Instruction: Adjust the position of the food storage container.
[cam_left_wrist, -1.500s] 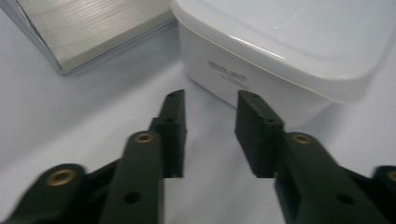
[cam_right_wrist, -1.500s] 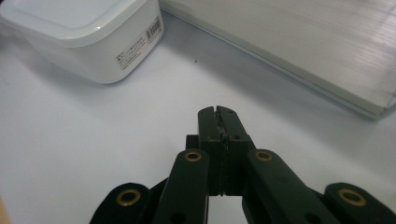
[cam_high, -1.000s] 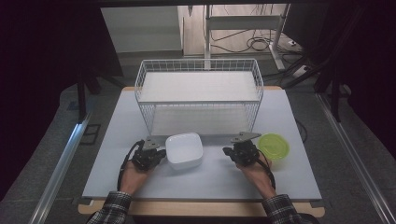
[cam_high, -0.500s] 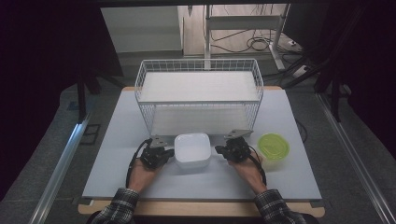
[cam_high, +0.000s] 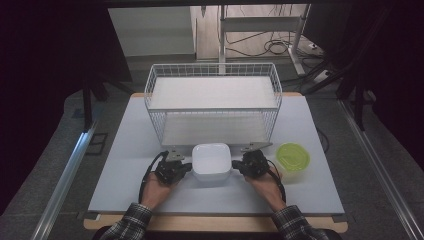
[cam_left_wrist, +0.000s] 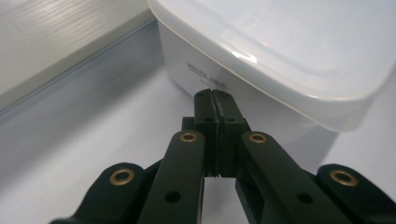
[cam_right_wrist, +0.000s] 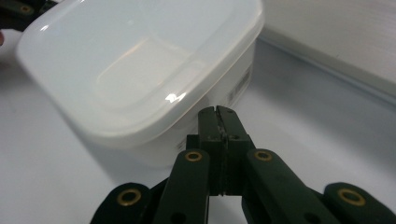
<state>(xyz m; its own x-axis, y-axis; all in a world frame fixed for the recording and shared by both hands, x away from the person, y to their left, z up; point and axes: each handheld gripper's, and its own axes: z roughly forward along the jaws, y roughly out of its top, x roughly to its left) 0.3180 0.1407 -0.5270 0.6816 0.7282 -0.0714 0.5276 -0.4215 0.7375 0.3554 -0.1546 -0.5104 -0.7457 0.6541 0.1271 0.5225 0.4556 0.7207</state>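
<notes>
My left gripper (cam_high: 186, 169) and right gripper (cam_high: 236, 165) are both closed on nothing, their tips pressed against opposite sides of the white box (cam_high: 211, 161) near the table's (cam_high: 125, 150) front edge. I judge the squeeze set; lifting it toward the basket (cam_high: 212, 75) at the back edge is left.

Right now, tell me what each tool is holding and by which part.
Nothing is held. The left tool and the right tool are both shut with nothing between their jaws, their tips at opposite side walls of the white lidded container.
</notes>
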